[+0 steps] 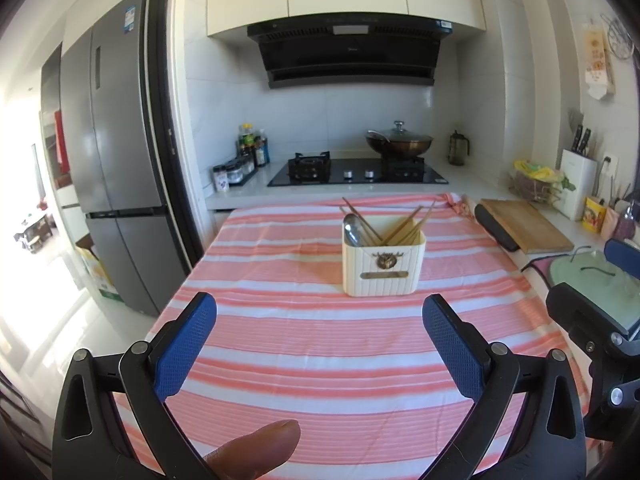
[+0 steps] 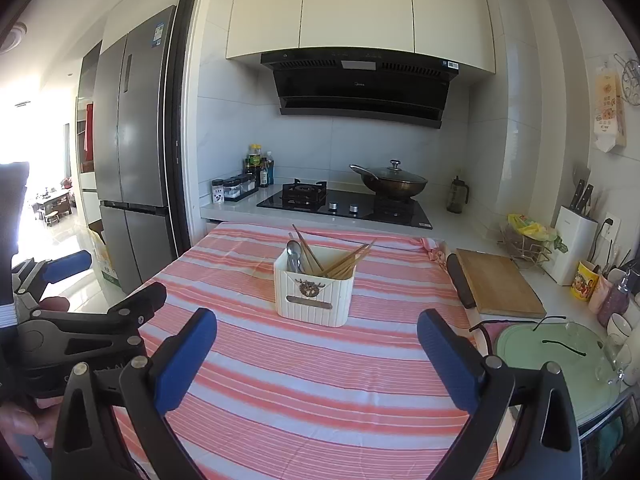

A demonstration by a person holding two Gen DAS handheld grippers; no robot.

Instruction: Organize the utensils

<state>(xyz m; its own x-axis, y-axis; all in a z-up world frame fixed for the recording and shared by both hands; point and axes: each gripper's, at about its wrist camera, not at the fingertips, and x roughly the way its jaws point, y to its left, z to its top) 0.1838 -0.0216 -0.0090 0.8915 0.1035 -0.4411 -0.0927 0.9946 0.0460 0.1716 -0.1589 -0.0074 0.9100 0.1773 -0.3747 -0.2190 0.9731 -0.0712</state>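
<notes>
Chopsticks (image 1: pixel 404 226) and spoons (image 2: pixel 295 257) stand in the holder (image 1: pixel 383 266), a fingertip (image 1: pixel 264 446) showing only in the left view; both grippers (image 1: pixel 320 340) (image 2: pixel 317 350) gape empty.

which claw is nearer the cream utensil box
Hard to call; both look about equally far. The left claw hangs open short of the cream utensil box, which sits slightly right of its centre. The right claw is open too, box just left of its centre.

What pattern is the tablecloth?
Pink and white stripes on the tablecloth, clearest in the left wrist view.
</notes>
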